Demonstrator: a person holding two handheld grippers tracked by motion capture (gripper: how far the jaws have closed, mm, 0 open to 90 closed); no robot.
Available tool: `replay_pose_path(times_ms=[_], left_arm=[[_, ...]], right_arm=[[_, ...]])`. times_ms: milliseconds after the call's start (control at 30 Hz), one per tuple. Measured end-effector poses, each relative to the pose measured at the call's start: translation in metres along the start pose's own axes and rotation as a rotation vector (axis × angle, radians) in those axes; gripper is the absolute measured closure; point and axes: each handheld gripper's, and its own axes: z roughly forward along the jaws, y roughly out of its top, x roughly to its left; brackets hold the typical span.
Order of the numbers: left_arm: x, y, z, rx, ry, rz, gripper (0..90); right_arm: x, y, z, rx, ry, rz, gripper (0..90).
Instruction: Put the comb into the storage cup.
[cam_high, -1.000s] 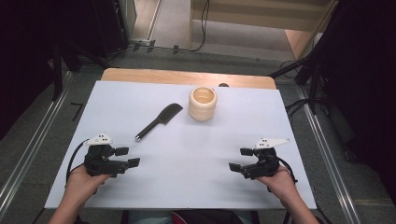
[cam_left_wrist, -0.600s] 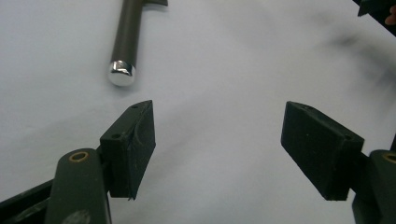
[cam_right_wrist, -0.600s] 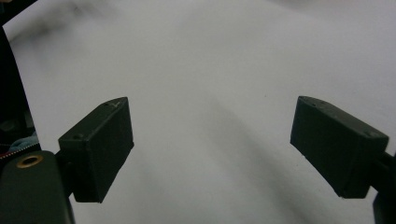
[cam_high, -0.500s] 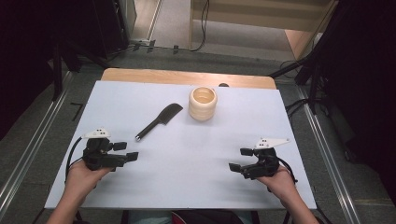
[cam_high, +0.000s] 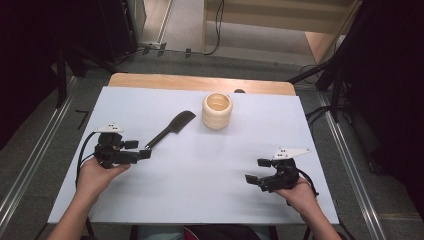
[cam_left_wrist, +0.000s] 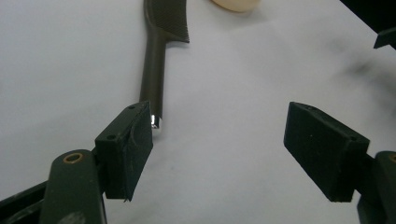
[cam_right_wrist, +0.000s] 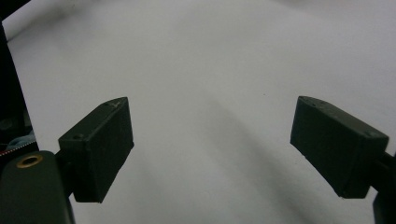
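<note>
the black comb (cam_high: 168, 130) lies flat on the white table (cam_high: 200, 200), left of centre in the high view, its long axis running diagonally from the toothed head at upper right to the handle tip at lower left. the cream ribbed cup (cam_high: 217, 111) stands just beyond the head, apart from it.

the left gripper (cam_high: 142, 149) is at the lower left end of the comb, jaws spread wide and holding nothing. in the left gripper view the comb handle (cam_left_wrist: 153, 79) runs up the frame from the inner edge of the left-hand jaw; the tip appears to be at or just touching that jaw, not centred in the gap. the handle axis lies nearly along the gripper's line of sight.

the right gripper (cam_high: 255, 171) rests in the lower right of the high view, jaws apart and empty, well apart from the comb. the left hand is clearly the nearer.

judgement: to grasp the handle, the left gripper needs a sideways shift to bring the handle between the jaws.
</note>
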Motion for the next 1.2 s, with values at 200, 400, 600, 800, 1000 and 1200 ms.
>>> replay_pose_path(times_ms=[200, 400, 600, 800, 1000, 1200], left_arm=[[0.004, 0.011, 0.005, 0.006, 0.017, -0.003, 24.6], [0.008, 0.021, 0.011, 0.013, 0.034, 0.004, 24.7], [0.011, 0.031, 0.021, 0.022, 0.049, 0.011, 25.3], [0.014, 0.042, 0.031, 0.033, 0.055, 0.014, 25.5], [0.016, 0.055, 0.042, 0.041, 0.055, 0.019, 26.4], [0.020, 0.067, 0.050, 0.052, 0.056, 0.011, 27.0]], right_arm=[[0.000, 0.000, 0.000, 0.002, -0.002, 0.002, 11.5], [0.000, 0.000, 0.000, 0.003, -0.002, 0.001, 11.6], [0.000, 0.000, 0.000, 0.003, -0.003, 0.001, 11.5], [0.000, 0.000, 0.000, 0.002, -0.003, 0.002, 11.5], [0.000, 0.000, 0.000, 0.003, -0.003, 0.001, 11.5], [0.000, 0.000, 0.000, 0.004, -0.002, 0.002, 11.5]])
